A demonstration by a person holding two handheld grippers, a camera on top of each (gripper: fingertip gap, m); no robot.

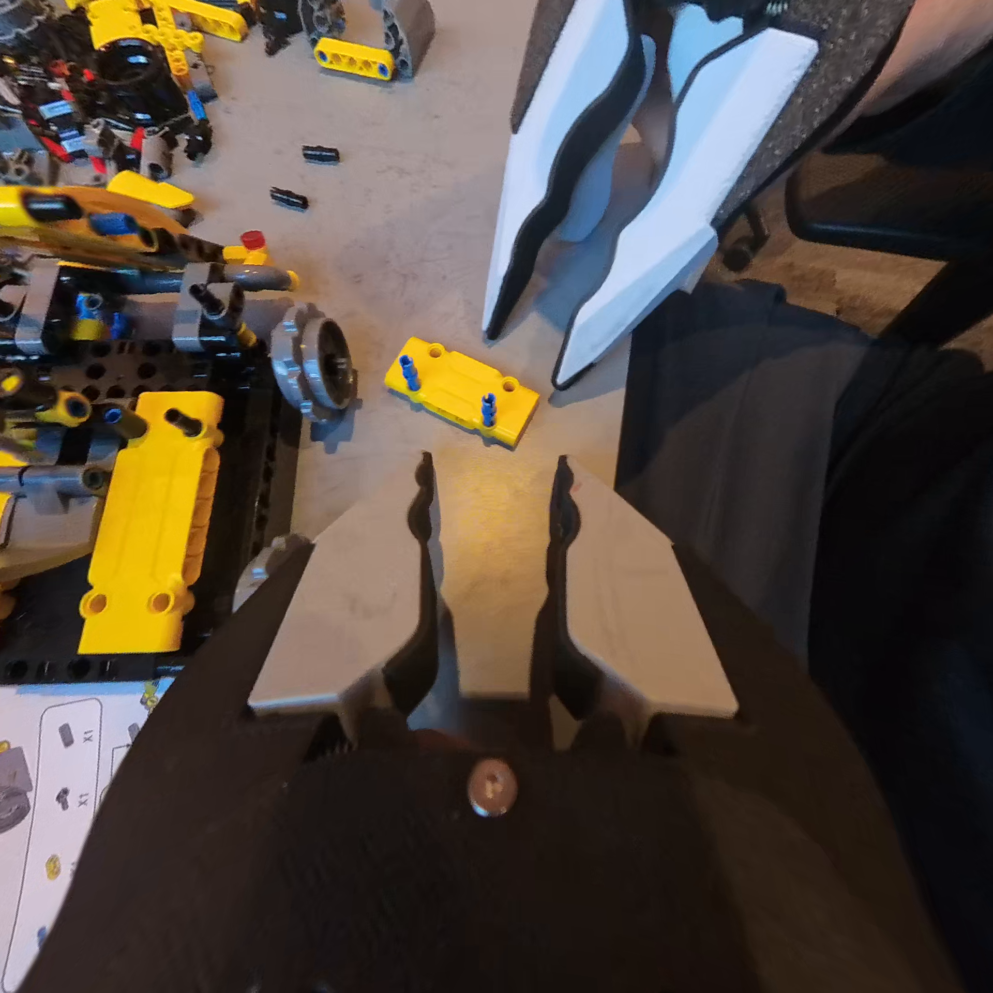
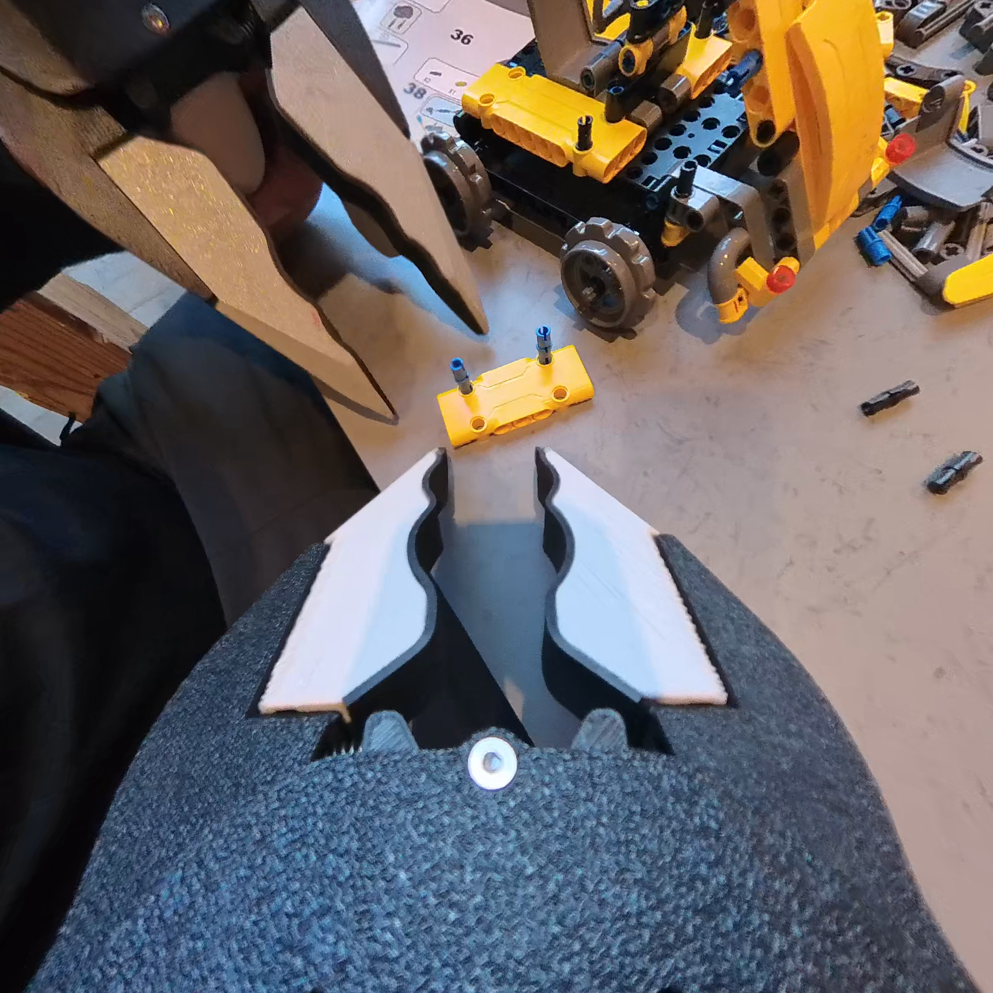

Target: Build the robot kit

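Yellow panel piece (image 1: 461,391) lies flat on the grey counter (image 1: 408,225), with two blue pins (image 1: 410,372) standing upright in it and two open holes at its other corners. Both grippers hover just beside it, neither touching. Left gripper (image 1: 491,462), tan-fingered, has its jaws apart and empty; right gripper (image 2: 490,457), white-fingered, likewise has jaws parted and empty. One partly built yellow and black vehicle (image 2: 671,145) stands near the panel; two grey wheels (image 2: 607,276) show on it. Two loose black pins (image 2: 889,398) lie well apart from the panel. One printed instruction sheet (image 1: 48,795) rests under the vehicle's end.
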